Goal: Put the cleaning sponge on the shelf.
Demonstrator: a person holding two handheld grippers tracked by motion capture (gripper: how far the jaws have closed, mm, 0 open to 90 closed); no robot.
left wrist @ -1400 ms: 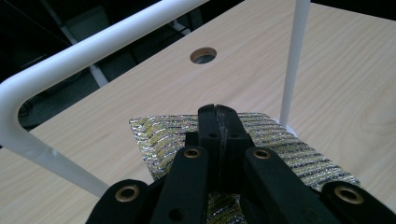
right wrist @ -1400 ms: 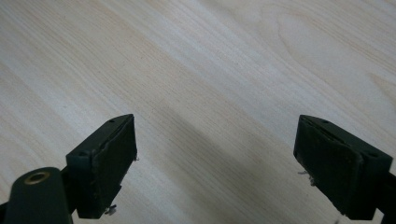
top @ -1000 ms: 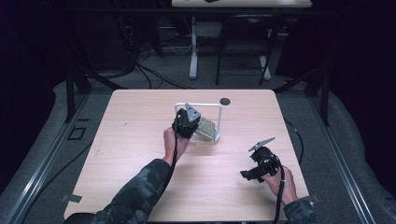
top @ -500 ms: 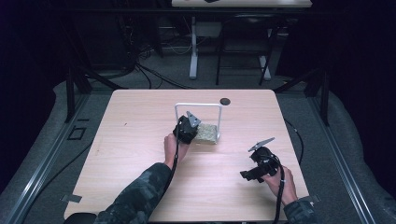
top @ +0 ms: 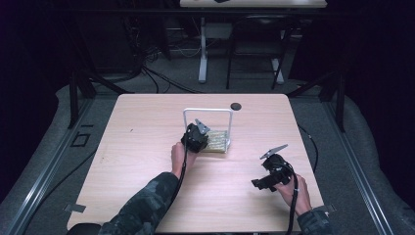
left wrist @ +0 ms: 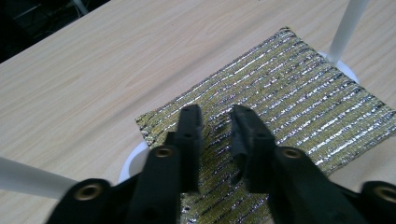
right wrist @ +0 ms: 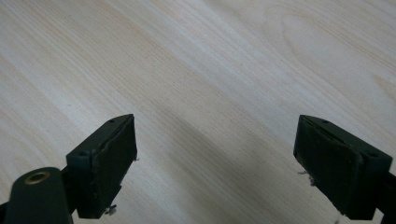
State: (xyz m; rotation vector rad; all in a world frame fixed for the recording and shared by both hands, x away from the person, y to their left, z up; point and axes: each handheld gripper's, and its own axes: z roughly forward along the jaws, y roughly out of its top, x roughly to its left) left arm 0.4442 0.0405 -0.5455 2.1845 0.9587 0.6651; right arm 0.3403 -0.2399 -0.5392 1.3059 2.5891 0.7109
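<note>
High view: left tool point(top: 201, 141) at mid surface point(top: 147, 147), tipped down onto a glittery striped cloth point(top: 219, 141) lying flat beneath a white frame point(top: 208, 110), inside its two posts. Right tool point(top: 258, 182) well apart, near right, hovering low over bare wood, holding nothing. Left gripper view: left tool point(left wrist: 215, 116) with jaws a narrow gap apart, just been opening, tips right over the near edge of the cloth point(left wrist: 303, 93); nothing pinched between the pads, fabric lying free under them, so reads as open and letting go. Cloth spread between the frame's feet, one post point(left wrist: 348, 28) at far right, another crossing the near-left corner point(left wrist: 28, 179). Right gripper view: right tool point(right wrist: 215, 122) spread wide, empty, plain surface point(right wrist: 187, 56) below. Step in hand, as judged: setting the cloth down at the frame's base and releasing. To do well: open wider before lifting so no thread snags on a pad; pull straight up and back toward the near side, clear of both posts; avoid dragging the near edge, or the cloth bunches. Worth keeping the right tool parked apart, or bringing it in only to pin a corner if the fabric clings.
</note>
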